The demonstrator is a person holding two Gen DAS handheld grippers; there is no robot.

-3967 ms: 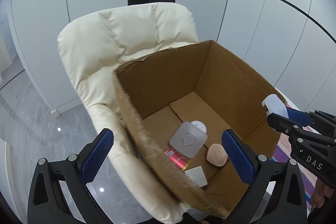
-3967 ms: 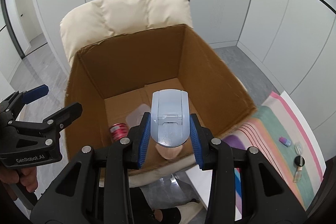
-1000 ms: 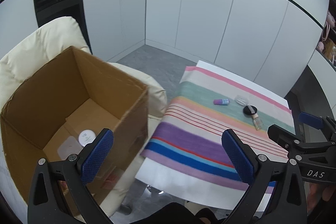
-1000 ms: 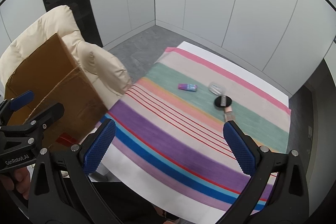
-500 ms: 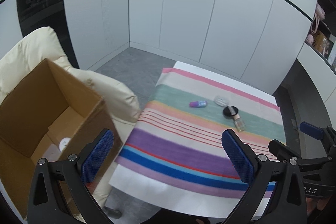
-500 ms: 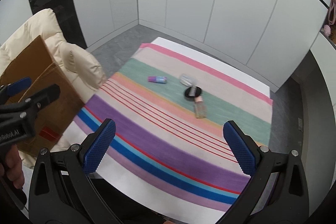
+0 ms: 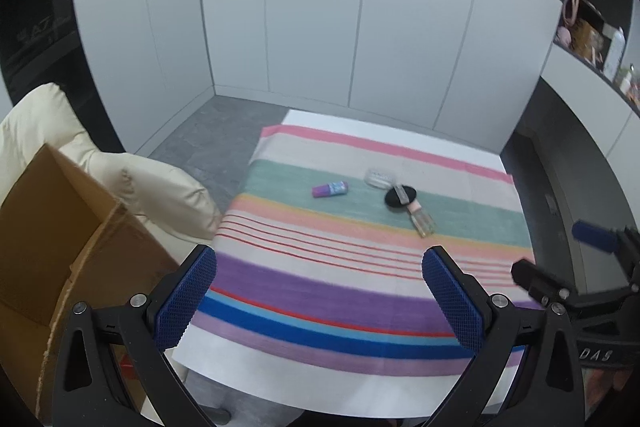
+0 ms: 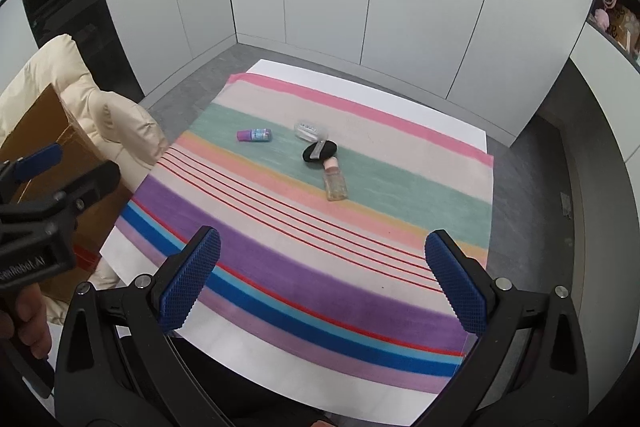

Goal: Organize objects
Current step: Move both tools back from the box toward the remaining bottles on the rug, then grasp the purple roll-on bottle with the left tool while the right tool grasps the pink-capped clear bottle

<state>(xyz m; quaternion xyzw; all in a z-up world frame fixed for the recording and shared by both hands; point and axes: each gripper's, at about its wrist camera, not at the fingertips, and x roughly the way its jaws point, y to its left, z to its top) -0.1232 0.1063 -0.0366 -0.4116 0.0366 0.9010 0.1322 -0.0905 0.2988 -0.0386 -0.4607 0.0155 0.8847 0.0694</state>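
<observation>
"DAS" lettering on right hand-held gripper; left hand-held gripper reads "GenRobot.AI".

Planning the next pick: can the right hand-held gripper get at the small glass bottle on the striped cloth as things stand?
Probably yes. The right hand-held gripper is open and empty, and bare striped cloth lies between it and the glass bottle. The bottle's cap end sits right by the black puff, so coming from the near end looks safer.
</observation>
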